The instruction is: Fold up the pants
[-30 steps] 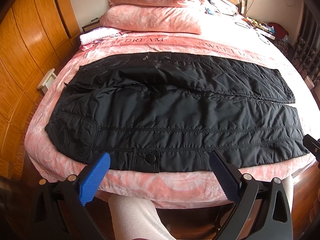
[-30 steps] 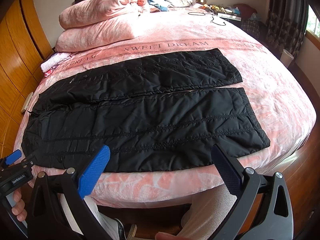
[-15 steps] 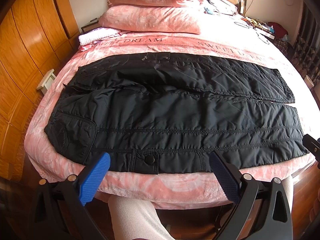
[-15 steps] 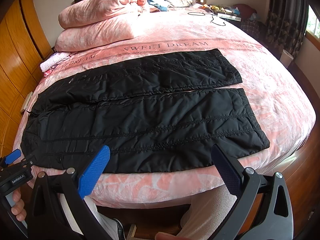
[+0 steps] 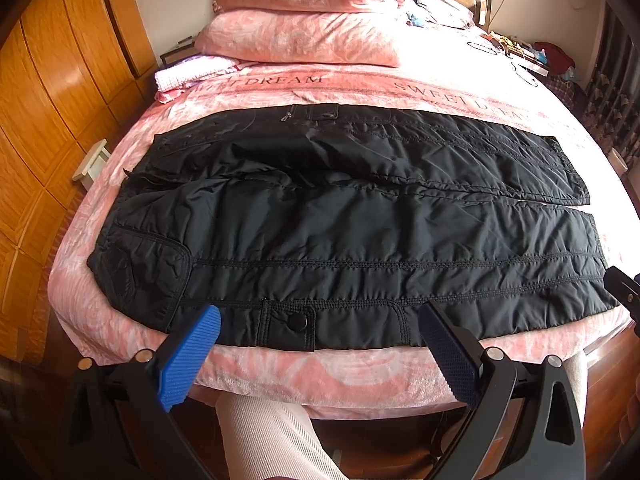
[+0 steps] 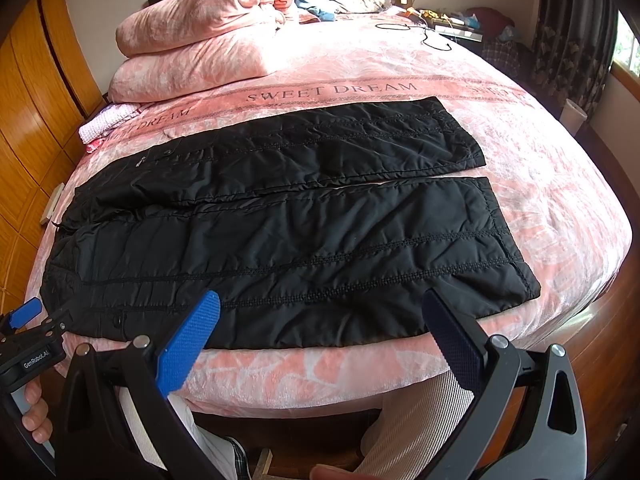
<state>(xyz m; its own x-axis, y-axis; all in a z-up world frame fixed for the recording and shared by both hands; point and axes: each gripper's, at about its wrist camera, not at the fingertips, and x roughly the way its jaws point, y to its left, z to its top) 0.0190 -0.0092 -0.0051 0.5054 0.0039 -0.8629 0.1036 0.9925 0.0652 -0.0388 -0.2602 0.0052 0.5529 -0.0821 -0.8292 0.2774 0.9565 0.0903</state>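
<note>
Getting ready is the step we are on, because the black puffy quilted pants (image 5: 340, 220) lie flat and spread out on the big bed with the pink fuzzy blanket (image 5: 320, 372), and no fold is made yet. The waist end sits at 9 o'clock and the two leg ends at 3 o'clock. The near leg runs along the bed edge at 6 o'clock, and the far leg lies just beside it toward 12 o'clock.

Our left gripper (image 5: 320, 344) hangs near the bed edge by the little snap pocket (image 5: 290, 324). Its blue fingers (image 5: 188, 360) are spread wide and hold nothing. Our right gripper (image 6: 320, 340) hangs by the near leg, closer to the leg end. Its blue fingers (image 6: 188, 348) are spread wide too and hold nothing.

Next, we think each gripper must go down and pinch the near edge of the pants, one by the waist and one by the leg end. Then we can lift that leg over the far one.

We see no boxes or baskets. Two pink pillows (image 6: 192, 48) sit stacked at 11 o'clock.
</note>
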